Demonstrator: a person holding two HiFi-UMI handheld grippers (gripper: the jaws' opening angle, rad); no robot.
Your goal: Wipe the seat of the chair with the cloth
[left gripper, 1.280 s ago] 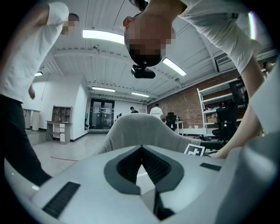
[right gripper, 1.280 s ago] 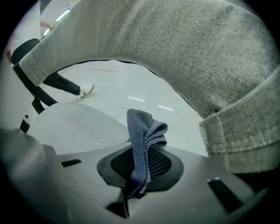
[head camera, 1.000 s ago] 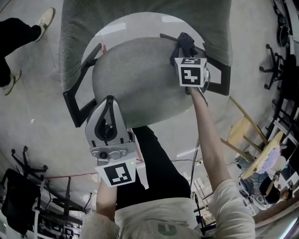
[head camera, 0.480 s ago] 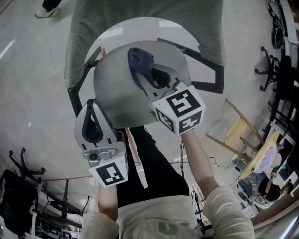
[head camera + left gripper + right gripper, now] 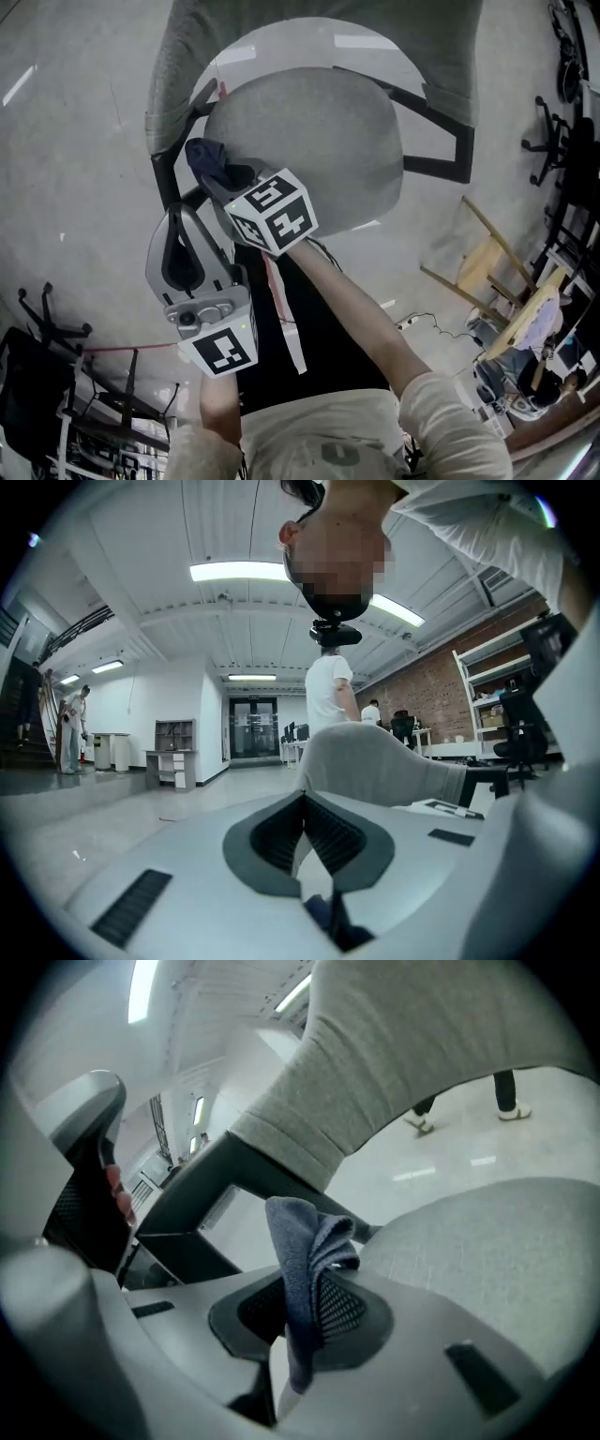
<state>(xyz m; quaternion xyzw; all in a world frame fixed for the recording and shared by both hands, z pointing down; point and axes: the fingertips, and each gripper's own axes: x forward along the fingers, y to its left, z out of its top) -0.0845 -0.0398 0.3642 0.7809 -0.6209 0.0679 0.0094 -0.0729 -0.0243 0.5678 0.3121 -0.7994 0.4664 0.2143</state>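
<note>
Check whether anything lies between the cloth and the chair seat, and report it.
Nothing visible does. The right tongs pinch the blue cloth right at the edge of the grey seat, beside the black armrest. The seat fabric ahead of the cloth lies bare.

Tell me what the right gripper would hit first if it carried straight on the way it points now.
Probably the chair's black armrest, straight beyond the cloth clamped in the tongs of the right gripper, at the seat's edge. Depth is unclear, so I cannot say how near.
</note>
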